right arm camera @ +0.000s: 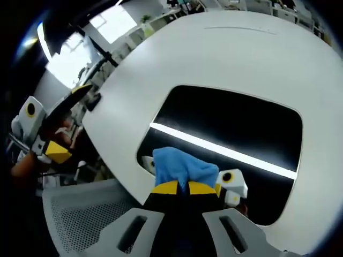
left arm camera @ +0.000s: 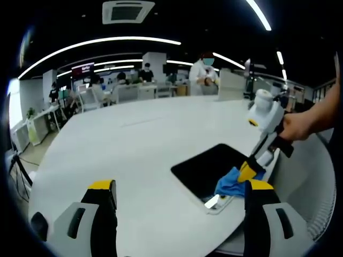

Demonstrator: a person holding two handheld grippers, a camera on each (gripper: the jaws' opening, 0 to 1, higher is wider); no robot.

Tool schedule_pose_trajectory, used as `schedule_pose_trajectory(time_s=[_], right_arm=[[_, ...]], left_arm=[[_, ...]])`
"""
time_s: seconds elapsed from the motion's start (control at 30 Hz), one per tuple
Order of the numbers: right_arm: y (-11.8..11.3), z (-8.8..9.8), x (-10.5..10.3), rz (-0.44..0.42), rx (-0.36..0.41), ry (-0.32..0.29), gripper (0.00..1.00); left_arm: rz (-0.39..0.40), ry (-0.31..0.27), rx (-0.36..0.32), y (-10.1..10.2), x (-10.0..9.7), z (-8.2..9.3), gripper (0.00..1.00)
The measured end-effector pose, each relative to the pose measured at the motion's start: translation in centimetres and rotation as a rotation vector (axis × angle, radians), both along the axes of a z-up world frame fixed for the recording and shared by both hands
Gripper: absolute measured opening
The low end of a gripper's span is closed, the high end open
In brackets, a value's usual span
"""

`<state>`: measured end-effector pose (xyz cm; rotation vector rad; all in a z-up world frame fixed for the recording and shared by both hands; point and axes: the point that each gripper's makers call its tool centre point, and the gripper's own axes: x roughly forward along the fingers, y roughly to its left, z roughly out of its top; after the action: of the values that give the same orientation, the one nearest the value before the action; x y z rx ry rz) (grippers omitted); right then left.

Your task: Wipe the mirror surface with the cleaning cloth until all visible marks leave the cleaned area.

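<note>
While my right tool [right arm camera: 182, 188] is clamping the blue cloth [right arm camera: 184, 167] onto the mirror's [right arm camera: 236, 126] near edge on the white tabletop [left arm camera: 134, 144], my left tool [left arm camera: 179, 193] is hovering with jaws apart.

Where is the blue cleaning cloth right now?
The blue cleaning cloth is pinched in the right gripper, pressed on the near edge of the dark rectangular mirror on the round white table.

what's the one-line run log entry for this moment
right gripper: shut on blue cloth | cloth: on mirror near edge | left gripper: open, off mirror | table: white
</note>
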<state>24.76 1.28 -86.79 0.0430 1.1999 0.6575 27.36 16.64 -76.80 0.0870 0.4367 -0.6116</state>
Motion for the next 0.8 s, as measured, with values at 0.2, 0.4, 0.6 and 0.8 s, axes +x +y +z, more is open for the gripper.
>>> schedule_pose_trajectory(time_s=[0.2,0.4,0.6,0.8], right_arm=[[-1.0,0.0,0.0,-0.008,-0.007,0.005,0.0],[-1.9,0.0,-0.1,-0.013,-0.015,0.012,0.0],[-2.2,0.0,-0.1,-0.01,-0.027,0.014,0.0],[-2.1,-0.1,0.2,-0.012,-0.034,0.015,0.0]], left_arm=[[-0.006,0.004,0.002,0.0,0.0,-0.3,1.0],[-0.012,0.0,0.004,-0.1,0.2,-0.1,1.0],[-0.015,0.001,0.006,-0.1,0.2,-0.1,1.0],[-0.019,0.004,0.009,0.0,0.2,-0.2,1.0]])
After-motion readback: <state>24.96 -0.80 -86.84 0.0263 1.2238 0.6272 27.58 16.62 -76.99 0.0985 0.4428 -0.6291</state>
